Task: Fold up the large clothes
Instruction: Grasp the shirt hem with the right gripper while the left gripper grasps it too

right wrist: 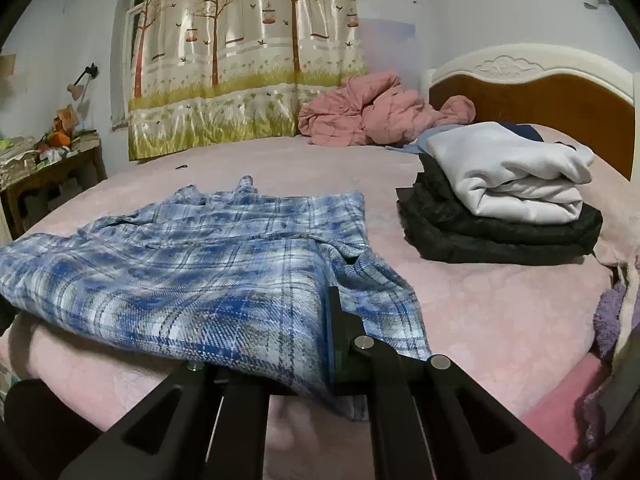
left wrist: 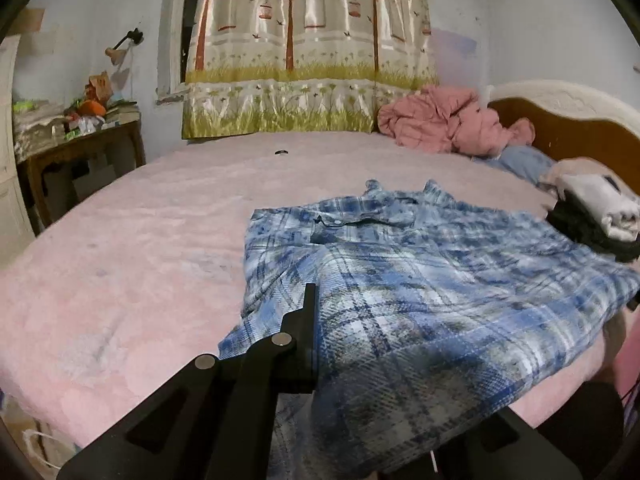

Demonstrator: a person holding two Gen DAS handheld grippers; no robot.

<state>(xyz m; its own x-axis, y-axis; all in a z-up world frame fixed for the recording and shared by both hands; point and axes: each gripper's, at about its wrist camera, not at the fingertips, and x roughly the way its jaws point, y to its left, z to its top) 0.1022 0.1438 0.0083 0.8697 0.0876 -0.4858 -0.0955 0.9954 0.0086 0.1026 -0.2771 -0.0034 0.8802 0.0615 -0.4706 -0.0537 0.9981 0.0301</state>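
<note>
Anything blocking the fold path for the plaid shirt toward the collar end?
Nothing visible does. Both grippers, left and right, already grip the near hem of the blue plaid flannel shirt. The folded white and black clothes stack sits apart, to the right.

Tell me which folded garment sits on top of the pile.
The white garment; it rests on the black one, beside the plaid shirt being folded.
</note>
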